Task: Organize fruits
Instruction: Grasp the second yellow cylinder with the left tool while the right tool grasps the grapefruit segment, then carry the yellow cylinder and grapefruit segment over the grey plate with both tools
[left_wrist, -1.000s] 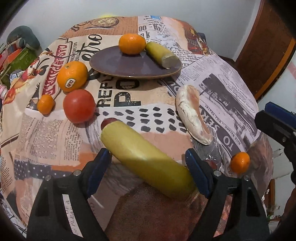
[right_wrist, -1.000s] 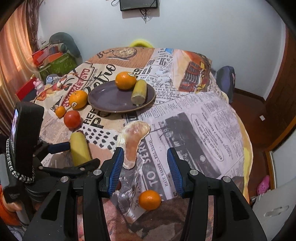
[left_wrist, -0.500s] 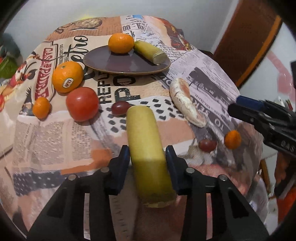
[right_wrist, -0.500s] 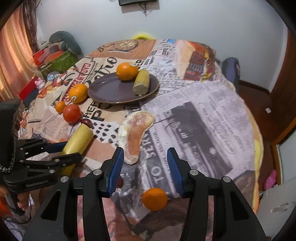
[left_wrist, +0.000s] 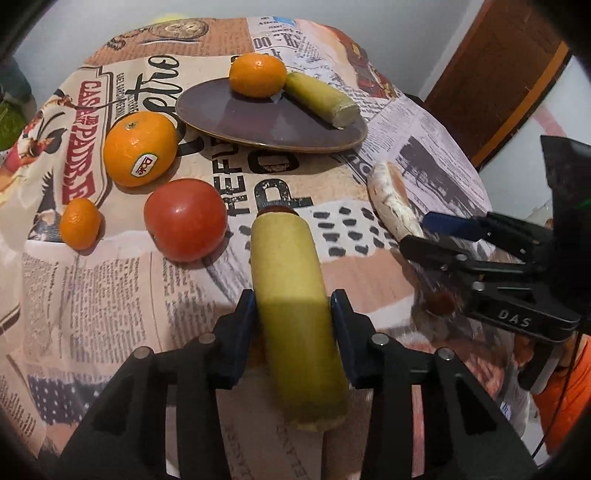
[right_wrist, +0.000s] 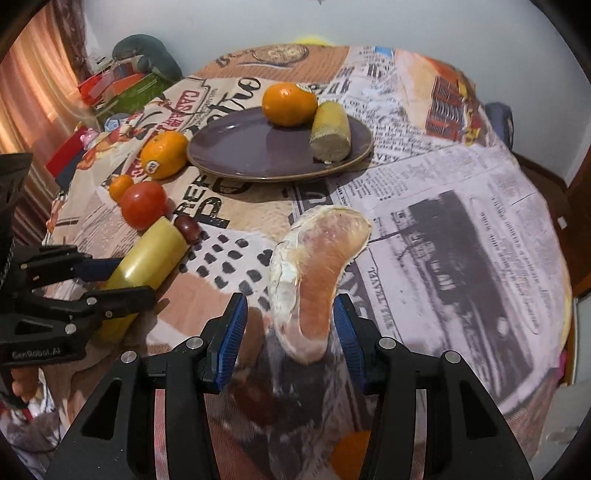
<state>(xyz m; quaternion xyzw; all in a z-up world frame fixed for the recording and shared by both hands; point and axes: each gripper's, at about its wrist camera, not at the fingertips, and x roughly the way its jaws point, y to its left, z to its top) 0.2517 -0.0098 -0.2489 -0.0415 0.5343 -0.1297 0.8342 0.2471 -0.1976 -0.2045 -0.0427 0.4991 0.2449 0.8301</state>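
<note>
Pinched the yellow stick (left_wrist: 288, 266) firmly in the left gripper (left_wrist: 291, 317), well short of the plate (left_wrist: 258, 125). Spread the right gripper (right_wrist: 288, 328) around the pomelo segment (right_wrist: 314, 266), also short of the plate. Could have crushed this soft segment by closing too hard, or knocked the grape (right_wrist: 188, 227) beyond the stick. Half a second earlier, stood short of the segment; now straddled it.

Your straight line from left gripper (left_wrist: 291, 314) to plate (left_wrist: 273, 122): bare cloth between tomato (left_wrist: 184, 219) and pomelo segment (left_wrist: 391, 205). Grape (right_wrist: 187, 228) sits just off tip of yellow cylinder (left_wrist: 291, 295). Plate's near half bare; orange (left_wrist: 257, 74) and short yellow piece (left_wrist: 321, 98) crowd far rim. Left flank blocked by big orange (left_wrist: 140, 148), small mandarin (left_wrist: 80, 222).
</note>
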